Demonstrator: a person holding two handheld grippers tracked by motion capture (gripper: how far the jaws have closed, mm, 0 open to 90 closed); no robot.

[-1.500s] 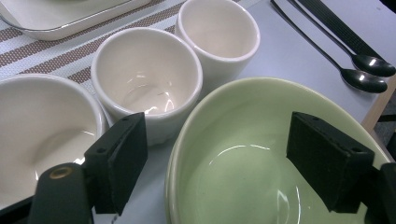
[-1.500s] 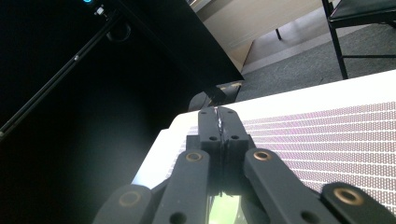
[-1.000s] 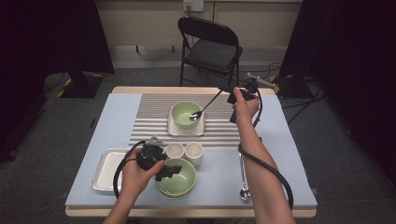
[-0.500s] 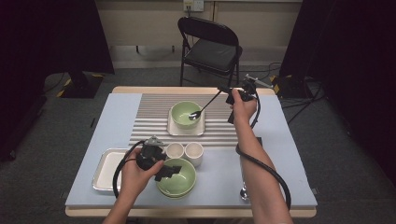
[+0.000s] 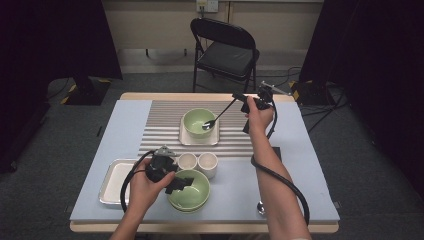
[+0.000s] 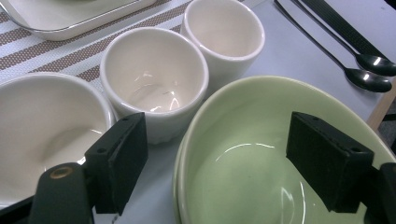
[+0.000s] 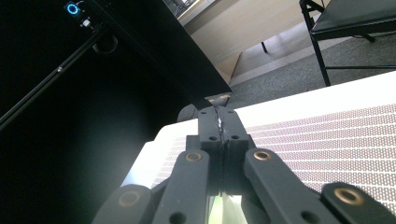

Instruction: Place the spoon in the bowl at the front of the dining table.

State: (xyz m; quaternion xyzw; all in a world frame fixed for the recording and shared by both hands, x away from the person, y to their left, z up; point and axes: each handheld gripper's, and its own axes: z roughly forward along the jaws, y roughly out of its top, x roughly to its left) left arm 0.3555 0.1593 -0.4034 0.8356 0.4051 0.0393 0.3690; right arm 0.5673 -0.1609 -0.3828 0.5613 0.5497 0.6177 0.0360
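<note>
With the right gripper (image 5: 243,101) clamped on a spoon (image 5: 219,115) whose tip appears to rest inside the far green bowl (image 5: 199,122), and the left gripper (image 6: 219,163) unclenched astride the near bowl's (image 6: 280,154) rim, the scooping step requires a steady lift.
</note>
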